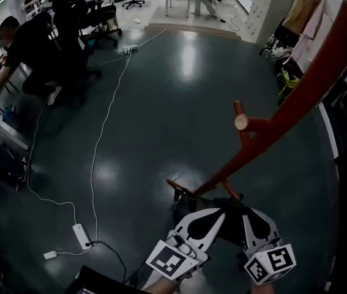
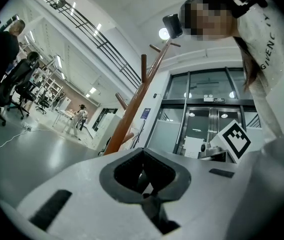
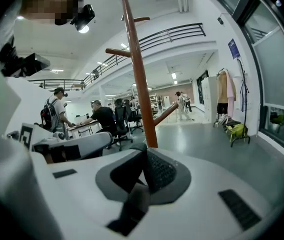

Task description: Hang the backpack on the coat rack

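The red-brown coat rack [image 1: 295, 97] leans across the right of the head view, one round-ended peg [image 1: 241, 122] sticking out toward me. Its pole also stands ahead in the left gripper view [image 2: 131, 114] and in the right gripper view [image 3: 139, 84]. Low beside the pole, the black backpack [image 1: 188, 208] hangs under both grippers. My left gripper [image 1: 221, 213] is shut on a black strap [image 2: 151, 204]. Close beside it, my right gripper [image 1: 245, 212] is shut on a black mesh strap [image 3: 158, 171]. Most of the backpack is hidden under the grippers.
A white cable runs over the dark floor to a power strip [image 1: 81, 234] at lower left. People sit at desks with office chairs [image 1: 32, 48] at far left. Clothes hang on a rack [image 1: 302, 11] at upper right. Glass doors [image 2: 207, 119] stand behind the pole.
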Motion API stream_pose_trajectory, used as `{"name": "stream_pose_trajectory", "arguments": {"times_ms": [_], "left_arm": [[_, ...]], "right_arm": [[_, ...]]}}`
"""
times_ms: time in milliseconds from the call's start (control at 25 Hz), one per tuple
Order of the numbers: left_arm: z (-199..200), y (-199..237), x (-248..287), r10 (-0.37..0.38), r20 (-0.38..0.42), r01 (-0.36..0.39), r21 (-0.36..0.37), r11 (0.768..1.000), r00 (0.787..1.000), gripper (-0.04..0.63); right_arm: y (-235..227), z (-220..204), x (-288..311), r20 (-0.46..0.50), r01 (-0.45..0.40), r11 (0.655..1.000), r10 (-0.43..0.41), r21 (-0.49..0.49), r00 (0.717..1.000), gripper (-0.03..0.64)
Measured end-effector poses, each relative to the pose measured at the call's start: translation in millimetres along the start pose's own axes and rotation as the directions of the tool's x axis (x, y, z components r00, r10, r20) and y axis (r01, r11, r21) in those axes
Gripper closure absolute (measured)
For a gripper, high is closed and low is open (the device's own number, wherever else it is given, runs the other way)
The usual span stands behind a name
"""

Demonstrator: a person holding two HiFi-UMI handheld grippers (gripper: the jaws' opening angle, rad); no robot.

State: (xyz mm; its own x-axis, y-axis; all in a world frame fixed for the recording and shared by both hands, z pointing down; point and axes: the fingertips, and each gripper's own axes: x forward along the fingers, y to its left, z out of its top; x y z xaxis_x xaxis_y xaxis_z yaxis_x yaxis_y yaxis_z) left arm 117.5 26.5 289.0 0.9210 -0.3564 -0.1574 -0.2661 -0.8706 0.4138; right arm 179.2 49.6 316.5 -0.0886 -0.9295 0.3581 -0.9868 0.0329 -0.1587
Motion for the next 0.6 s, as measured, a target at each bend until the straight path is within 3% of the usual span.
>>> {"name": "stream_pose_trajectory", "arguments": {"times_ms": [360, 600], "left_arm": [[-50.1, 9.1, 17.0, -0.001, -0.039, -0.001, -0.062, 0.998, 0.999, 0.586], [-58.4, 27.7, 27.7, 0.026, -0.011, -0.026, -0.057, 0.998, 1.000, 0.586]], "right_arm": [[-30.9, -12.8, 30.6, -0.033, 0.000, 1.000, 0.000, -0.027, 0.999, 0.583], [-43.1, -21.4, 47.3, -0.073, -0.020, 1.000, 0.019, -0.021, 0.997, 0.583]]}}
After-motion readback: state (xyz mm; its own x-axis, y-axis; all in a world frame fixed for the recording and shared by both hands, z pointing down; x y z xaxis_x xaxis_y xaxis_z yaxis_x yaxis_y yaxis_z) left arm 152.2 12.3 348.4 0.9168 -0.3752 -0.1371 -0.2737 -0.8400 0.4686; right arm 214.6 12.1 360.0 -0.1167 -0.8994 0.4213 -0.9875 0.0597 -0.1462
